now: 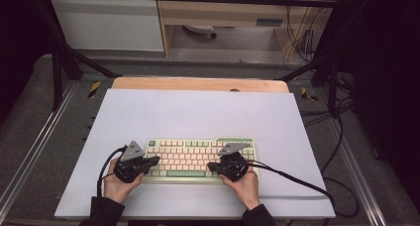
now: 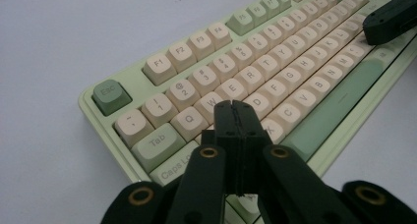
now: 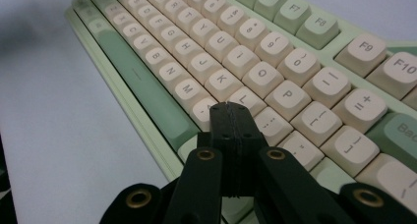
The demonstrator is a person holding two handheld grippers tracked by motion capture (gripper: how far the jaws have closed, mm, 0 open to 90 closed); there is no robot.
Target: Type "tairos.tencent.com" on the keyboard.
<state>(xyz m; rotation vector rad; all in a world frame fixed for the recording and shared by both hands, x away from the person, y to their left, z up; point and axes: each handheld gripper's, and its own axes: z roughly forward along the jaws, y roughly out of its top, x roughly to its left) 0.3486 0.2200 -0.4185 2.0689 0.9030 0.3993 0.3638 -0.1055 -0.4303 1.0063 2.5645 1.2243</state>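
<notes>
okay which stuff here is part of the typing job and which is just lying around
In the job:
keyboard
left gripper, shut
right gripper, shut

Lying about:
white mat
wooden table edge
floor cables
</notes>
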